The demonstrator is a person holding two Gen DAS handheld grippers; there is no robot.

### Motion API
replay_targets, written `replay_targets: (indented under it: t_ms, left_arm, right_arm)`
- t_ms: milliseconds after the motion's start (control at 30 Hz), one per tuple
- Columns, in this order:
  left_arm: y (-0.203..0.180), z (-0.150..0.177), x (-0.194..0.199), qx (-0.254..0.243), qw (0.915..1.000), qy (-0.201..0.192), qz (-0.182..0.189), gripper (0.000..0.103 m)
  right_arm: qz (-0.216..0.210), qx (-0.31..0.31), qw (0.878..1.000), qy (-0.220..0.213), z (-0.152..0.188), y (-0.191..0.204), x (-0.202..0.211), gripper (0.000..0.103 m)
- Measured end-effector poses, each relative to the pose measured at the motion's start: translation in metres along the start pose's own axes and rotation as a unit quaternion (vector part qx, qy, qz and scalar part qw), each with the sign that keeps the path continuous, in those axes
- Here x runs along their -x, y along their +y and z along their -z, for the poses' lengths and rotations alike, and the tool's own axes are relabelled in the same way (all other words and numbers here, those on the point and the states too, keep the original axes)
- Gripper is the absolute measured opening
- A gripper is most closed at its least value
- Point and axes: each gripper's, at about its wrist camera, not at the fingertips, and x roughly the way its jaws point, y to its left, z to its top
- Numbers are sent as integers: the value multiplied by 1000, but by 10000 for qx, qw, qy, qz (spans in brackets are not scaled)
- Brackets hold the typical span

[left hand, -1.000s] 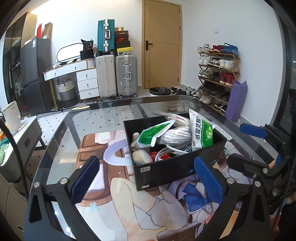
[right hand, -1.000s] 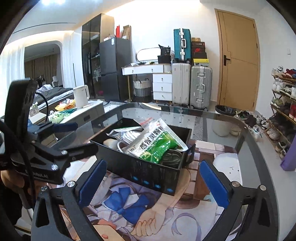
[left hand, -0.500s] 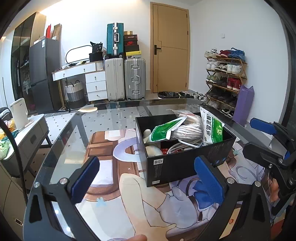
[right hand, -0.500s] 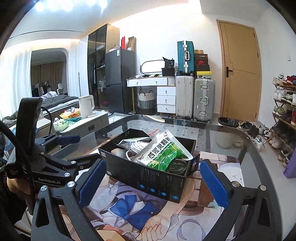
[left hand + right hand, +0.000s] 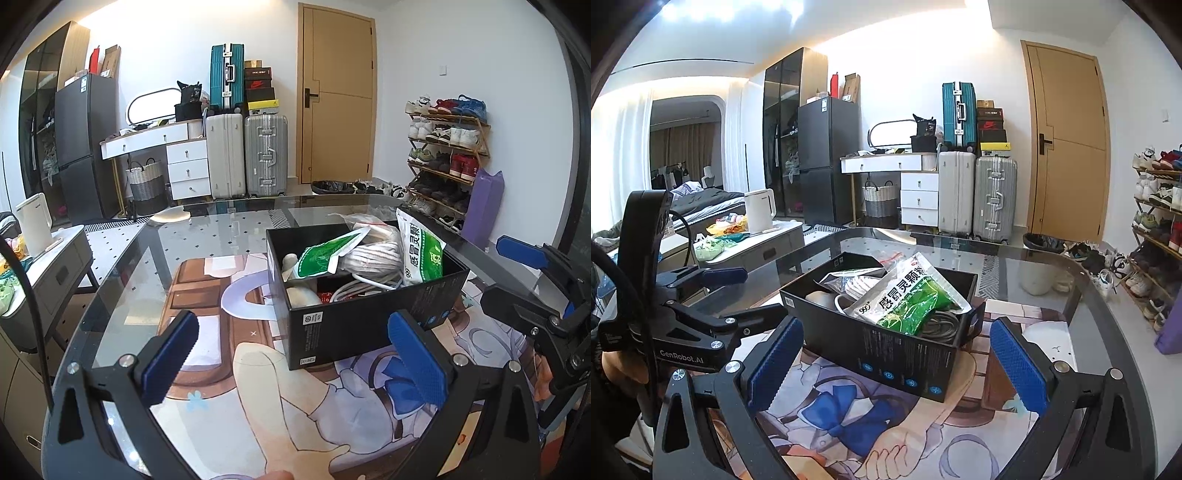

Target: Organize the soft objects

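Note:
A black open box (image 5: 354,325) stands on the glass table, also in the right wrist view (image 5: 897,354). It holds green and white sachets (image 5: 423,251) (image 5: 905,299), a bagged coil of white rope (image 5: 371,254), white cable (image 5: 364,286) and a pale soft lump (image 5: 301,295). My left gripper (image 5: 293,362) is open and empty, in front of the box's near left corner. My right gripper (image 5: 895,358) is open and empty, in front of the box's near side. Each gripper shows in the other's view (image 5: 535,288) (image 5: 713,295).
The glass table (image 5: 207,236) lies over an anime-print mat (image 5: 280,398). A low side cabinet (image 5: 55,266) with a white kettle (image 5: 33,221) stands at the left. Suitcases (image 5: 245,155), a door and a shoe rack (image 5: 443,155) stand beyond the table.
Both grippers have drawn back and risen a little from the box, so it looks smaller and farther. The box and its contents have not moved. Both grippers stay open.

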Motion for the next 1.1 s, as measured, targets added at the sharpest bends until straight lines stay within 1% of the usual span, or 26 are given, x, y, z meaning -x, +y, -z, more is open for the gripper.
replay_targets:
  t_ms: [433, 1100]
  left_arm:
    - [-2, -1, 4, 8, 10000, -66, 21, 103]
    - [-4, -1, 5, 10, 10000, -71, 37, 103]
  right_arm:
    - [-34, -58, 10000, -72, 1, -4, 4, 102]
    - [-36, -79, 9999, -64, -1, -4, 3, 102]
